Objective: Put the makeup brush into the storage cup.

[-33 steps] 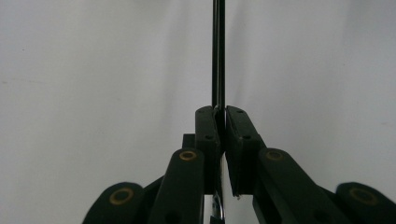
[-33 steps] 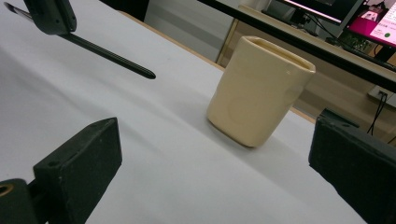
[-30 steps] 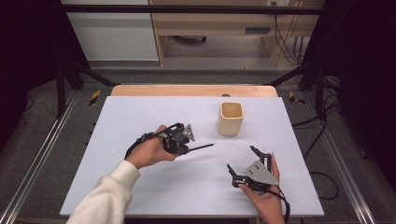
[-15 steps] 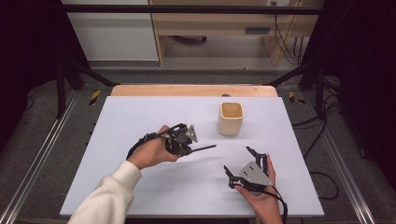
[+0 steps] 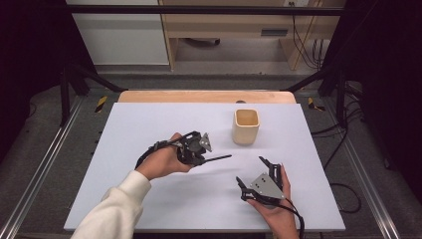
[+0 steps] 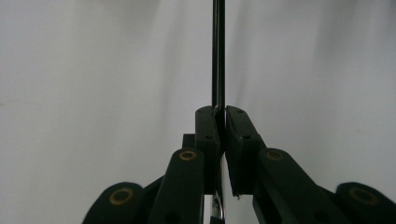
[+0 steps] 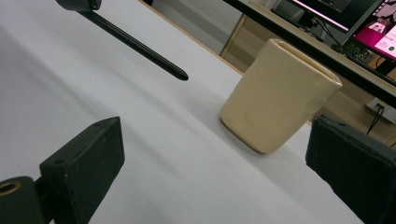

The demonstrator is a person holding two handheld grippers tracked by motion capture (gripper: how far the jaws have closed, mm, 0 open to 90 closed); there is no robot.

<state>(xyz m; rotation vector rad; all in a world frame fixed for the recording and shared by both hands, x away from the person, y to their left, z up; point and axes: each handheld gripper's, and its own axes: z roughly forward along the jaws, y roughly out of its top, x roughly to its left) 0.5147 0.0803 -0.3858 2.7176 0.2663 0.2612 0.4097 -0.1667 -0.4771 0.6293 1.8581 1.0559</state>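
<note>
Black pen (image 5: 216, 159) clamped in left gripper (image 5: 199, 148), centre frame | right gripper (image 5: 255, 175) agape, had crept left toward cream cup (image 5: 246, 126) | insertion pending

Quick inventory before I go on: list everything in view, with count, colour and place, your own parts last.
pen: one, black, thin, clamped in the left gripper, tip pointing toward the cup, above the mat
cup: one, cream, squarish, upright on the mat's far right part, apart from the pen
mat: one, pale lavender, covering the table
table: one, wooden edge showing at the far side
left gripper: one, black, shut on the pen
right gripper: one, black with grey plate, jaws open, nothing between them, near the mat's front right
</note>
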